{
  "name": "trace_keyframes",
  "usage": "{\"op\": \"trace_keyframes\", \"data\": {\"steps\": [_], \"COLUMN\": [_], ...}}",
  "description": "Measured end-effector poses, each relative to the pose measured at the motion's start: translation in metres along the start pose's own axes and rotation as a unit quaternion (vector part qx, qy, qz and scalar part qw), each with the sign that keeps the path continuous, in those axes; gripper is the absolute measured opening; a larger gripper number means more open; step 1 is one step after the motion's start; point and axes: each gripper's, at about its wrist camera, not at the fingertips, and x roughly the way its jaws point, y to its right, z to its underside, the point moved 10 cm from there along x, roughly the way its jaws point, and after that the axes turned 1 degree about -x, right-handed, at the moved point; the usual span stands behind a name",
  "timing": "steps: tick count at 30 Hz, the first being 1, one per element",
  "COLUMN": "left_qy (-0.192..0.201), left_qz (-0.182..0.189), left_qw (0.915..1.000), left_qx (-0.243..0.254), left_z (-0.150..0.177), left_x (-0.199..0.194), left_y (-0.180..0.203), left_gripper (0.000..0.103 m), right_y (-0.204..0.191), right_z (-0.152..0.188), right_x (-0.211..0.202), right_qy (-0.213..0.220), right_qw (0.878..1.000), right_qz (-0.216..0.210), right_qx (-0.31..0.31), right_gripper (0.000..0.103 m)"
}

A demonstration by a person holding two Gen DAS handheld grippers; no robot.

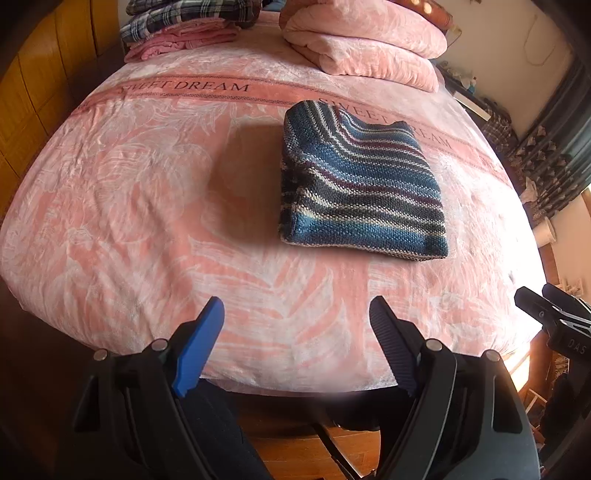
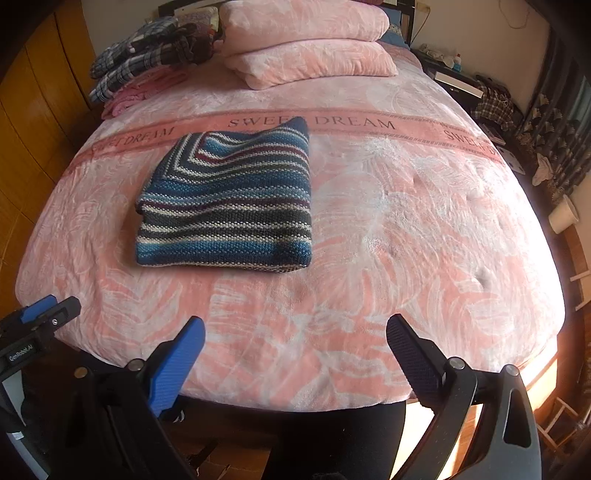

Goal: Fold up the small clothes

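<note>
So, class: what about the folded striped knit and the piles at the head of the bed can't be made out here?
- Striped knit: garment type and inner layers, hidden by its own folds, both views.
- Plaid pile: cut off by the top edge, left wrist view.
- Pink bedding stack: what lies behind it, right wrist view.

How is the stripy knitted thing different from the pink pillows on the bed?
The striped knit is blue, white and dark, while the pillows are pale pink like the bedspread. The knit lies folded flat in the middle of the bed; the pillows are puffy, stacked one on the other, at the far end. Both rest on the bedspread, and neither gripper touches them.
</note>
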Motion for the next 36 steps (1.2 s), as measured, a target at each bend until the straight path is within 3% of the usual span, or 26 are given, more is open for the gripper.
{"op": "trace_keyframes", "data": {"steps": [14,18,36], "left_qy": [0.037,0.046,0.034], "left_qz": [-0.023,-0.033,-0.045], "left_qw": [0.9988,0.9980,0.9980], "left_qx": [0.020,0.028,0.030], "left_z": [-0.011,-0.015,-0.019], "left_x": [-0.026,-0.030,-0.014], "left_y": [0.012,0.015,0.017], "left_gripper": [0.080,0.080,0.081], "right_y": [-0.005,-0.001,0.006], "right_z": [-0.011,-0.014,-0.025], "right_x": [-0.019,-0.022,-0.012], "right_qy": [0.012,0.017,0.016], "right_qw": [0.999,1.000,1.000], "right_qz": [-0.034,-0.020,-0.012], "right_qx": [0.017,0.014,0.019], "right_gripper": [0.099,0.099,0.099]}}
